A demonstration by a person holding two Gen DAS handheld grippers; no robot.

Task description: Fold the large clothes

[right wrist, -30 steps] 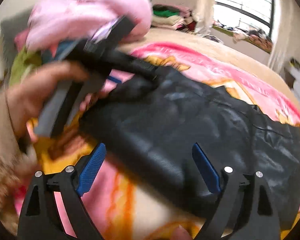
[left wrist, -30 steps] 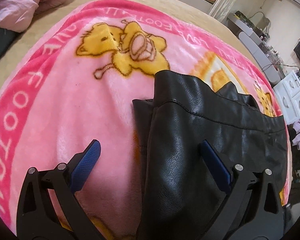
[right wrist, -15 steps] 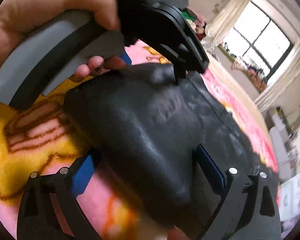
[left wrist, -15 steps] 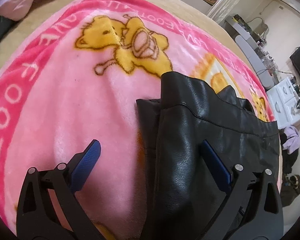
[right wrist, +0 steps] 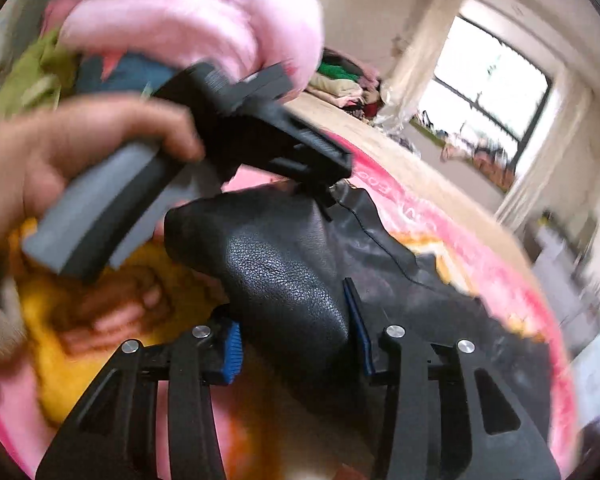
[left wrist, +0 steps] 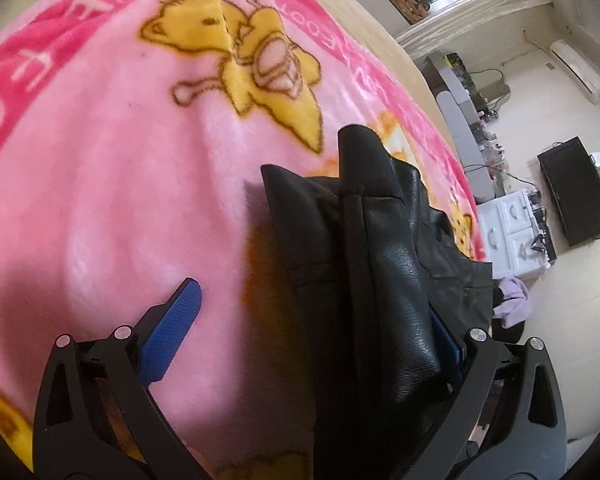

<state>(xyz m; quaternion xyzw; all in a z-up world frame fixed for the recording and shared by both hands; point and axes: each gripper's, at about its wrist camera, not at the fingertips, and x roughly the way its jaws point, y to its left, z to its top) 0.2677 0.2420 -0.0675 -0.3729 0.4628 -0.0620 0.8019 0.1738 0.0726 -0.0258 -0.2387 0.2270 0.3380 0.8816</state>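
Black pebbled leather jacket lies on a pink fleece blanket printed with yellow bears and a magenta lettered border. Gripper pads are blue.

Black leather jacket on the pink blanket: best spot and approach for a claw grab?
Grip the jacket at its thick folded edge nearest the cameras, coming in low over the blanket with one pad on each side. That rolled bulge stands up off the blanket; the flat panels farther back offer no pinchable ridge. The right claw already straddles it.

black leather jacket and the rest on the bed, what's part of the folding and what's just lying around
In the job: black leather jacket, right gripper closed on its fold, left gripper open around it.

Lying about: pink bear blanket, pink garment pile, folded clothes stack.
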